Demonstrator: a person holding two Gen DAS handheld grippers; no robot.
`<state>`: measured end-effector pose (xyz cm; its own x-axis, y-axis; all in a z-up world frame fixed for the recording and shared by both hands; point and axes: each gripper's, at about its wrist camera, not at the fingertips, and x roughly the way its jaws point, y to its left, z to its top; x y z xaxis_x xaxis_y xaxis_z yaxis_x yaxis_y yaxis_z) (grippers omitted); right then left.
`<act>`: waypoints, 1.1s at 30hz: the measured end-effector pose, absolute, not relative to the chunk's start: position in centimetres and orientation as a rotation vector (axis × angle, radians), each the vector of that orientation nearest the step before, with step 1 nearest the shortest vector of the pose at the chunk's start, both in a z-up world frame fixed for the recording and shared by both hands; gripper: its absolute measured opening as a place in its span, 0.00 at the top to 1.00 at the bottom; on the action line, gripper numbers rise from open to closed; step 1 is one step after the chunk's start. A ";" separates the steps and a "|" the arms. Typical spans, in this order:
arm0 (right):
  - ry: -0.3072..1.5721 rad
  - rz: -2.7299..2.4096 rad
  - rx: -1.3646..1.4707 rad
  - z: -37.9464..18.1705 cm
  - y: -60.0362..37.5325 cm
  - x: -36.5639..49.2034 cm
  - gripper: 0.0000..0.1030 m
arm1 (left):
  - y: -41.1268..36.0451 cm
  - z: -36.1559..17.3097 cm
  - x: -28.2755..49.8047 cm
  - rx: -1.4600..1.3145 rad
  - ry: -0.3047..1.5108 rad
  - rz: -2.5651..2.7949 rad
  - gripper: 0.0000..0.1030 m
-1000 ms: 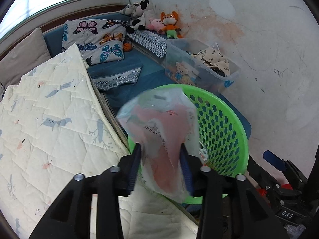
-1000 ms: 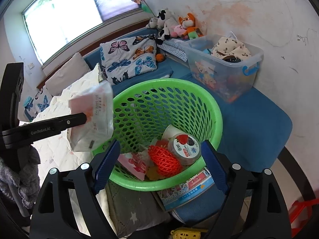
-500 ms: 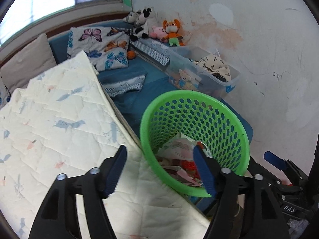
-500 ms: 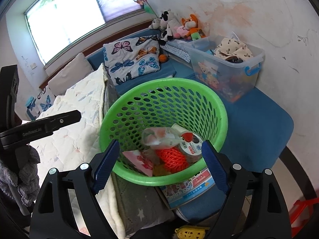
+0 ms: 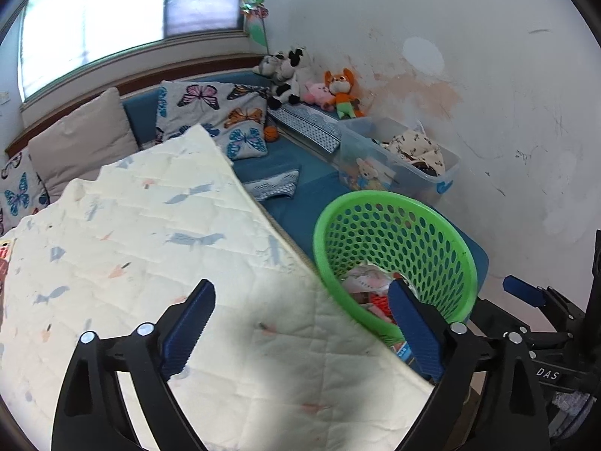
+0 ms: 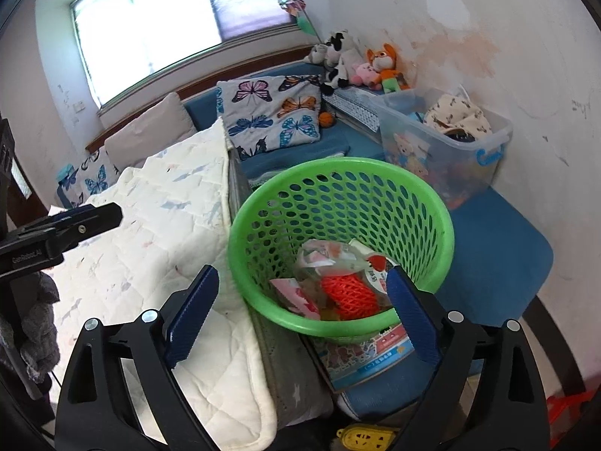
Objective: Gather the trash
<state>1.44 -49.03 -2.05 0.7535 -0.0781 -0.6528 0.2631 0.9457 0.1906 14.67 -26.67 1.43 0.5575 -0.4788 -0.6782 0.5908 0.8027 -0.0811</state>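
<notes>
Both tongs, left tongs (image 5: 300,327) and right tongs (image 6: 302,314), just spread wide, nothing between; clear snack bag (image 6: 330,257) dropped in green basket (image 6: 443,221) atop wrappers: light, crinkly, slippery, best pinched at an edge.

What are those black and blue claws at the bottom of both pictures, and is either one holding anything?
They are two hand-held grabbing tools; a person carries one in each hand, each with a small camera looking along its two fingers. One picture is from the left tool, the other from the right tool. Both are open and hold nothing; their jaws have just been opening. Ahead lies a white quilt on a bed, with a green basket beside it. In the basket lie a plastic bag and other wrappers.
</notes>
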 end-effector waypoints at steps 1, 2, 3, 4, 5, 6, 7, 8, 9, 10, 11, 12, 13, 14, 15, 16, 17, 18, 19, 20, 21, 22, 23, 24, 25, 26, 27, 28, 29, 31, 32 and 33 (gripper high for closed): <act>0.696 -0.183 0.277 -2.0 -48.7 1.4 0.11 | -26.2 1.5 14.4 0.162 0.741 -0.628 0.11; 0.696 -0.179 0.275 -2.0 -48.4 1.4 0.11 | -25.6 1.7 14.3 0.162 0.732 -0.619 0.10; 0.696 -0.177 0.270 -1.9 -48.1 1.4 0.10 | -25.3 1.8 14.1 0.162 0.725 -0.610 0.10; 0.696 -0.177 0.262 -1.8 -47.7 1.4 0.09 | -24.8 1.9 14.0 0.161 0.719 -0.602 0.10; 0.698 -0.174 0.256 -1.8 -47.5 1.4 0.08 | -24.4 1.9 13.8 0.160 0.716 -0.597 0.09; 0.698 -0.173 0.251 -1.7 -47.3 1.4 0.08 | -23.9 2.0 13.7 0.160 0.713 -0.591 0.09; 0.696 -0.173 0.245 -1.6 -47.0 1.4 0.07 | -23.4 2.0 13.6 0.158 0.711 -0.582 0.09; 0.695 -0.171 0.238 -1.5 -46.7 1.4 0.07 | -23.0 2.1 13.5 0.154 0.710 -0.577 0.08; 0.694 -0.168 0.230 -1.4 -46.4 1.3 0.07 | -22.5 2.1 13.4 0.149 0.712 -0.574 0.08; 0.693 -0.166 0.220 -1.3 -46.0 1.3 0.06 | -22.0 2.1 13.4 0.144 0.711 -0.570 0.08; 0.692 -0.166 0.213 -1.2 -45.7 1.3 0.05 | -21.4 2.2 13.3 0.138 0.711 -0.565 0.08; 0.692 -0.166 0.203 -1.2 -45.4 1.2 0.04 | -21.0 2.2 13.1 0.134 0.709 -0.561 0.07; 0.693 -0.165 0.195 -1.2 -45.0 1.2 0.04 | -20.5 2.2 13.0 0.132 0.706 -0.553 0.07; 0.694 -0.163 0.190 -1.1 -44.8 1.2 0.04 | -20.0 2.2 12.9 0.132 0.703 -0.547 0.07; 0.696 -0.160 0.183 -1.1 -44.5 1.1 0.04 | -19.5 2.2 12.7 0.133 0.699 -0.537 0.07; 0.697 -0.160 0.177 -1.1 -44.3 1.1 0.04 | -19.1 2.3 12.6 0.135 0.693 -0.528 0.07; 0.695 -0.162 0.171 -1.1 -44.1 1.1 0.04 | -18.7 2.3 12.5 0.136 0.690 -0.521 0.07; 0.693 -0.164 0.168 -1.1 -43.8 1.0 0.04 | -18.1 2.3 12.3 0.137 0.687 -0.511 0.07; 0.692 -0.163 0.169 -1.1 -43.7 1.0 0.04 | -17.7 2.4 12.2 0.136 0.685 -0.503 0.07; 0.692 -0.161 0.172 -1.0 -43.5 0.9 0.04 | -17.3 2.4 12.1 0.135 0.681 -0.497 0.07; 0.690 -0.159 0.175 -1.0 -43.4 0.8 0.04 | -16.7 2.4 11.9 0.138 0.675 -0.487 0.07; 0.687 -0.158 0.178 -0.9 -43.2 0.8 0.04 | -16.4 2.4 11.9 0.142 0.671 -0.477 0.07; 0.684 -0.155 0.178 -0.9 -43.0 0.8 0.04 | -15.9 2.4 11.8 0.147 0.666 -0.462 0.07; 0.684 -0.154 0.176 -0.8 -42.8 0.9 0.04 | -15.4 2.3 11.7 0.148 0.663 -0.450 0.07; 0.682 -0.155 0.172 -0.8 -42.5 0.8 0.04 | -14.9 2.3 11.6 0.146 0.662 -0.442 0.07; 0.679 -0.153 0.164 -0.7 -42.2 0.9 0.04 | -14.5 2.2 11.5 0.144 0.662 -0.435 0.07; 0.676 -0.153 0.157 -0.6 -41.9 0.9 0.04 | -13.9 2.2 11.4 0.142 0.660 -0.424 0.07; 0.675 -0.154 0.149 -0.6 -41.6 0.8 0.04 | -13.5 2.2 11.4 0.141 0.657 -0.416 0.07; 0.671 -0.155 0.137 -0.5 -41.1 0.8 0.04 | -13.0 2.2 11.3 0.139 0.653 -0.408 0.07; 0.664 -0.153 0.122 -0.4 -40.4 0.8 0.04 | -12.1 2.2 11.2 0.131 0.651 -0.394 0.07; 0.665 -0.151 0.116 -0.3 -40.1 0.9 0.04 | -11.6 2.2 11.1 0.124 0.652 -0.388 0.07; 0.664 -0.149 0.109 -0.2 -39.8 0.9 0.04 | -11.2 2.2 11.1 0.119 0.653 -0.379 0.07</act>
